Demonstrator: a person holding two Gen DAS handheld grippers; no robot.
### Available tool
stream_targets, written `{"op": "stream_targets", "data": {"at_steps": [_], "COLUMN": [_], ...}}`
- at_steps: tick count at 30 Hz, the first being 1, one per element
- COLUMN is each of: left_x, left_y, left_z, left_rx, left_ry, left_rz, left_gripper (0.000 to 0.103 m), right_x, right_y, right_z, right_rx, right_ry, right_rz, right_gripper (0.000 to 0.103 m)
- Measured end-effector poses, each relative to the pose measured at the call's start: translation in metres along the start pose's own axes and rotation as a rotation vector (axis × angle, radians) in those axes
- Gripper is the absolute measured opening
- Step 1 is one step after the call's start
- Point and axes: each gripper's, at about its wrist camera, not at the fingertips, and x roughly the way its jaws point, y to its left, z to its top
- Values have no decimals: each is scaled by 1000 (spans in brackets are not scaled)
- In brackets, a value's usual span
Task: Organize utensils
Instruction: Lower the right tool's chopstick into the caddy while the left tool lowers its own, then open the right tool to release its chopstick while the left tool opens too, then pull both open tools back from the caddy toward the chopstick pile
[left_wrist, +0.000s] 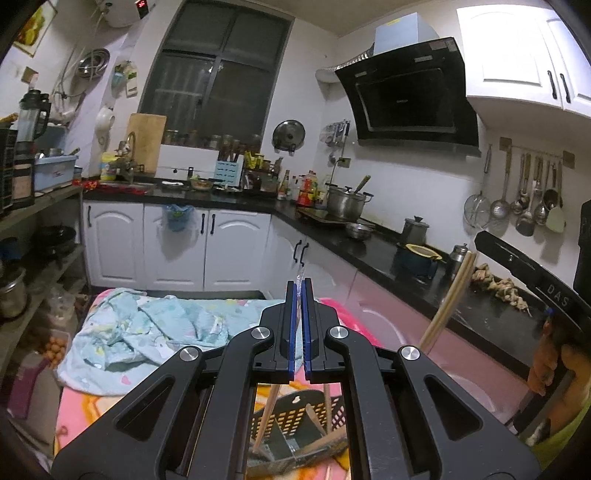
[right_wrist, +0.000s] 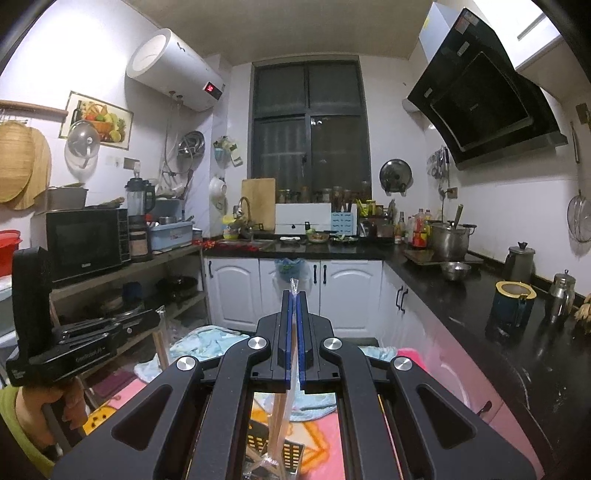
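Left gripper (left_wrist: 299, 286): jaws closed on a clear wrapper (left_wrist: 300, 274). Right gripper (right_wrist: 294, 295): jaws closed on a wrapped chopstick pair (right_wrist: 282, 413), hanging over the black basket (right_wrist: 293, 448) below. Risk: thin film slips or tears, dropping the pair beside the basket onto the pink cloth (right_wrist: 325, 428).
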Motion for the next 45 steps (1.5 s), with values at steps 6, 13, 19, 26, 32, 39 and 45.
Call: {"op": "stream_targets", "data": {"at_steps": [6, 13, 19, 26, 32, 39, 45], "left_x": [15, 25, 33, 32, 19, -6, -22], "left_y": [2, 8, 11, 17, 22, 34, 38], "left_z": [-14, -32, -48, -62, -68, -68, -76], "left_rx": [-1, -8, -15, -13, -19, -82, -97], "left_ry": [15, 44, 82, 109, 102, 72, 75], "left_rz": [8, 10, 23, 45, 69, 82, 101], "left_gripper": [1, 1, 1, 25, 65, 92, 92], "right_x": [23, 46, 55, 57, 47, 25, 7], "right_y": [7, 13, 13, 11, 11, 5, 5], "right_z": [-20, -51, -74, -93, -100, -104, -108], "right_rx": [-29, -35, -8, 41, 61, 102, 119], "right_ry": [49, 127, 180, 229, 234, 224, 228], "right_rz": [-1, -6, -4, 3, 9, 14, 17], "right_gripper": [3, 3, 3, 30, 53, 66, 73]}}
